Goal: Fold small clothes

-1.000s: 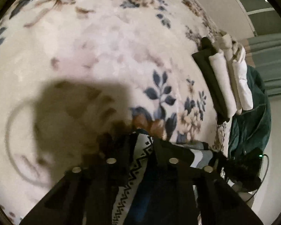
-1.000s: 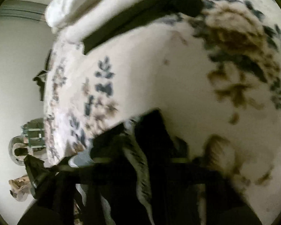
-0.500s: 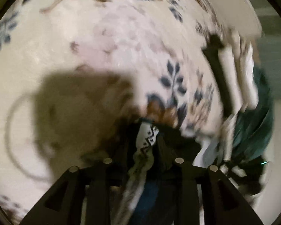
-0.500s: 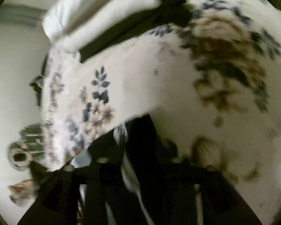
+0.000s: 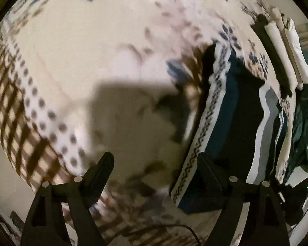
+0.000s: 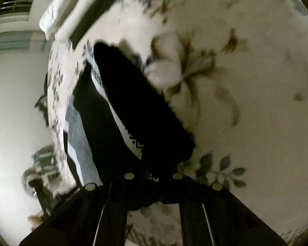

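A dark garment (image 5: 234,110) with a white zigzag-patterned band lies spread on the floral blanket (image 5: 117,41). The left gripper (image 5: 154,162), jaws just opened wide and empty, hovers beside its band. The right gripper (image 6: 154,176) is clamped on the garment's edge.

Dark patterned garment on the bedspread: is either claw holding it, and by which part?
The left claw, jaws just opened, holds nothing. The right claw looks shut on the near end of the dark patterned garment, though the contact is dark.
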Motion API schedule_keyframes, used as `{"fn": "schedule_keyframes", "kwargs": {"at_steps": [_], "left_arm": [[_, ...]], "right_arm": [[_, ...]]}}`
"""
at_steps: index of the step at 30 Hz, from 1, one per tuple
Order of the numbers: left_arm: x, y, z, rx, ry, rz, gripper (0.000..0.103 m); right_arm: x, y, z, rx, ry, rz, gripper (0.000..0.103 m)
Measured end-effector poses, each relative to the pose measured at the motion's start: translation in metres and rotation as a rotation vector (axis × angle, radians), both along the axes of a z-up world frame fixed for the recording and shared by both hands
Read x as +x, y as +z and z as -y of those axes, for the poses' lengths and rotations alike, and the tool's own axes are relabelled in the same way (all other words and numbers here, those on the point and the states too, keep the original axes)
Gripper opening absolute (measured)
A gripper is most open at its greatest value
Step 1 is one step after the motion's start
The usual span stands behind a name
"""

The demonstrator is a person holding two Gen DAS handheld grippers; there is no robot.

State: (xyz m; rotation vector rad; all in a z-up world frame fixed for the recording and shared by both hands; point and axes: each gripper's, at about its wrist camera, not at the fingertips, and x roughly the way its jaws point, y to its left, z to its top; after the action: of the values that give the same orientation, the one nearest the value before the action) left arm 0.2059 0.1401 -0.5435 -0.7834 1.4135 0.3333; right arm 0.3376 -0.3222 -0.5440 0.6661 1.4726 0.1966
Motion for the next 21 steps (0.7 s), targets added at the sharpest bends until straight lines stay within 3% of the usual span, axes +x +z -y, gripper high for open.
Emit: {"fn": "schedule_keyframes", "kwargs": {"at_steps": [2,3,5,6,7,9,10,12,14,15,16,17,21], "left_arm": [[0.001,0.001,0.006,0.002,-0.027,-0.009,0.082],[0.003,0.001,0.009,0.001,-0.040,-0.009,0.082],[0.008,0.001,0.013,-0.005,-0.058,-0.011,0.082],[0.010,0.002,0.015,-0.007,-0.061,-0.010,0.082],[0.011,0.003,0.016,-0.012,-0.061,-0.008,0.082],[0.013,0.005,0.017,-0.014,-0.058,-0.003,0.082],[0.013,0.005,0.017,-0.016,-0.057,0.000,0.082],[0.012,0.003,0.018,-0.026,-0.053,-0.004,0.082],[0.012,0.001,0.017,-0.042,-0.046,-0.008,0.082],[0.012,0.001,0.018,-0.045,-0.046,-0.008,0.082],[0.012,0.002,0.017,-0.045,-0.049,-0.007,0.082],[0.013,0.004,0.017,-0.043,-0.052,-0.003,0.082],[0.011,0.006,0.018,-0.059,-0.055,0.010,0.082]], "right_arm": [[-0.003,0.009,0.011,-0.052,-0.066,0.026,0.007],[-0.004,0.004,0.015,-0.042,-0.080,-0.006,0.007],[-0.006,-0.011,0.021,0.051,-0.120,-0.086,0.011],[-0.008,-0.013,0.026,0.097,-0.150,-0.102,0.017],[-0.015,-0.016,0.029,0.151,-0.187,-0.123,0.036],[-0.031,-0.021,0.036,0.188,-0.261,-0.142,0.059],[-0.037,-0.024,0.036,0.218,-0.291,-0.141,0.063],[-0.040,-0.039,0.032,0.291,-0.333,-0.169,0.063],[-0.030,-0.050,0.021,0.378,-0.345,-0.130,0.063],[-0.026,-0.050,0.016,0.356,-0.342,-0.107,0.058],[-0.025,-0.045,0.014,0.324,-0.360,-0.071,0.020],[-0.026,-0.040,0.015,0.316,-0.367,-0.061,0.014],[-0.042,0.007,0.015,0.283,-0.409,-0.030,0.014]]}}
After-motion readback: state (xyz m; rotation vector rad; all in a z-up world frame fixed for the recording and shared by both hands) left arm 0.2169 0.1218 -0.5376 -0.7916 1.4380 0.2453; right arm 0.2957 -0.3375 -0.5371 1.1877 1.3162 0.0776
